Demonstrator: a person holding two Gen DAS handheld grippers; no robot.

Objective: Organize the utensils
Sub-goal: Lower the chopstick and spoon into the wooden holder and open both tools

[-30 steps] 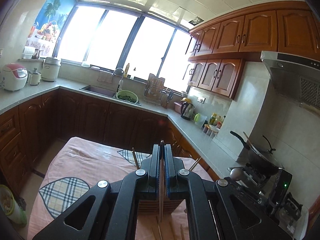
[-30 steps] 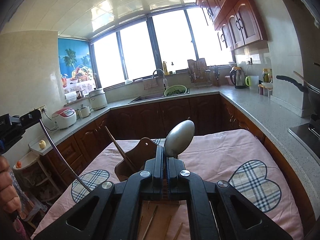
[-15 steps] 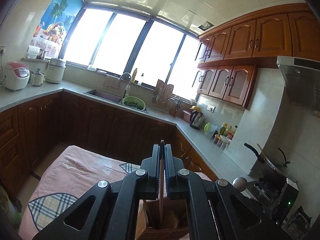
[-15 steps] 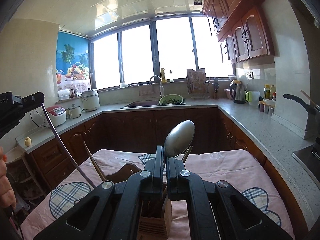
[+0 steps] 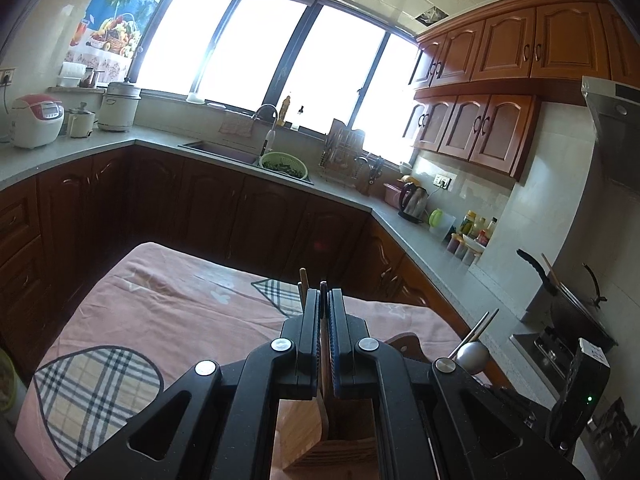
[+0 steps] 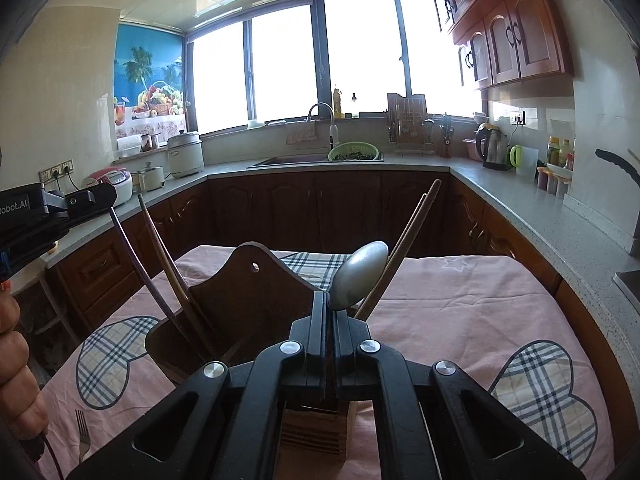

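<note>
Over a table (image 6: 460, 320) covered with a pink cloth bearing plaid heart patches, both grippers hang above a dark wooden utensil holder (image 6: 256, 292). The right gripper (image 6: 329, 308) is clenched on the handle of a metal spoon (image 6: 360, 276), whose bowl rises above the fingertips, tilted to the right. The spoon's handle runs down between the pads toward the holder; its lower end is hidden by the gripper body. The left gripper (image 5: 324, 300) is clenched on a thin dark chopstick (image 5: 322, 286), which stands nearly upright in its jaws with its tip just clear of the fingertips. In the right wrist view that gripper enters at the left edge, the chopstick slanting down into the holder's left compartment beside another wooden stick (image 6: 168, 256). 2 more chopsticks (image 6: 408, 232) lean out to the right behind the spoon. A fork (image 6: 82, 432) lies flat on the cloth at lower left, well apart from the holder. The person's hand (image 6: 18, 372) shows at the left margin.
</note>
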